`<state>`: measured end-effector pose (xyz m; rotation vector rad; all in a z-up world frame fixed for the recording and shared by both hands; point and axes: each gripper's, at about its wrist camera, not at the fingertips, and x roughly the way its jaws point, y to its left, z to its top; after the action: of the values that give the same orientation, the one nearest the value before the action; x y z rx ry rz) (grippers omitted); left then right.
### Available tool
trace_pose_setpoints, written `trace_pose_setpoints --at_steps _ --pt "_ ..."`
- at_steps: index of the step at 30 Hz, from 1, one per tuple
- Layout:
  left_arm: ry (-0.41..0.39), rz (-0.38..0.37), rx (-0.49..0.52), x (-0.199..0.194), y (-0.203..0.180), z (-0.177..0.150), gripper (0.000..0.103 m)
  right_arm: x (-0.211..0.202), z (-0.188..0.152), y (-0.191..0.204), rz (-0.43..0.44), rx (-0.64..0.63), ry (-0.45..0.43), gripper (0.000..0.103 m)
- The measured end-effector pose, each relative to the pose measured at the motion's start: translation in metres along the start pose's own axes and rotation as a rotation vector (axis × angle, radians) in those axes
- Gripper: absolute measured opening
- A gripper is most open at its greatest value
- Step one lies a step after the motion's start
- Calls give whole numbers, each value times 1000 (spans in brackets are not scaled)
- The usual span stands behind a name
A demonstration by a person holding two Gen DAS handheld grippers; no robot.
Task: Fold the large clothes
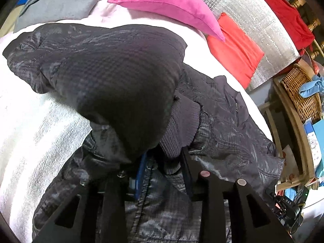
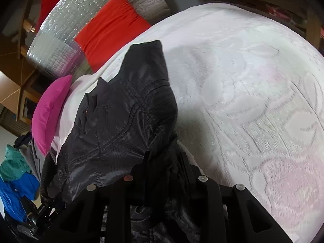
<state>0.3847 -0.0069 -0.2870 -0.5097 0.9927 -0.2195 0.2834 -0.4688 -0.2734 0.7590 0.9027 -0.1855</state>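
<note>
Jacket [image 2: 121, 121] long axis runs away from cams, toward pink pillow [image 2: 50, 113].

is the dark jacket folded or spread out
Partly folded: the dark jacket has a sleeve laid over its body, bunched on the white bedspread.

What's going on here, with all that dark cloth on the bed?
A person is folding a dark jacket on a bed covered by a white bedspread, using a hand-held gripper in each hand. The right gripper has a bunch of the jacket's fabric pinched between its fingers. The left gripper sits at the ribbed cuff, with a sleeve draped over it; whether it grips anything is hard to tell. A pink pillow and a red cushion lie beyond.
</note>
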Motion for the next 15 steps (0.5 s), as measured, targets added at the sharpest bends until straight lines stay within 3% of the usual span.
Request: trace_pose_setpoints --at_steps 4,7,8,9,12,15 --pt "16 0 -7 4 1 1 38 9 3 0 -22 12 14 30" --pt "45 4 -3 0 1 -3 39 -2 8 0 -41 51 1 42" --pt "53 1 2 -3 0 -5 40 -10 8 3 -72 43 -28 56" --pt "62 -6 11 -8 -1 -8 40 -20 9 7 -98 24 -80 62" --pt "79 -55 39 -30 -2 -19 42 -51 6 24 -111 -45 -222 62" --pt "55 -133 48 -60 3 -28 47 -70 -6 48 -44 -135 -306 62"
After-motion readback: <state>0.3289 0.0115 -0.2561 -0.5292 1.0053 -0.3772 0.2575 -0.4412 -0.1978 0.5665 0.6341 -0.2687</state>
